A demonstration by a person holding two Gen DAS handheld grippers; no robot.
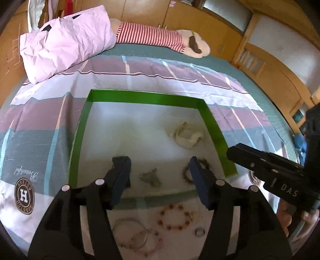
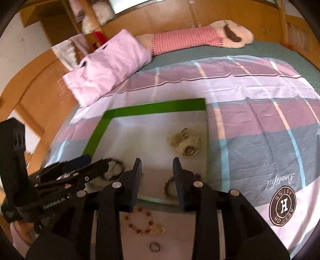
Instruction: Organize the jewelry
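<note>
A shallow tray with green walls [image 1: 140, 97] [image 2: 96, 136] and a white floor lies on the bedspread. Inside it are a cream bracelet [image 1: 188, 137] [image 2: 185, 143], a small grey-green piece [image 1: 151, 178] and a dark beaded bracelet [image 1: 187, 173] [image 2: 169, 186]. My left gripper [image 1: 158, 162] hangs open above the tray's near part, with the grey-green piece on the floor below the gap. My right gripper [image 2: 157, 163] is open and empty over the near edge. In front of the tray lie an orange bead bracelet [image 1: 176, 218] [image 2: 140, 220], silver bangles [image 1: 130, 233] and a ring [image 1: 200, 232] [image 2: 155, 247].
A lilac pillow [image 1: 66, 46] and a striped plush toy [image 1: 152, 37] lie at the far side of the bed. Wooden cupboards [image 1: 200, 18] stand behind. The other gripper crosses each view: the right one [image 1: 270, 170], the left one [image 2: 70, 176]. A hand [image 1: 284, 218] shows low right.
</note>
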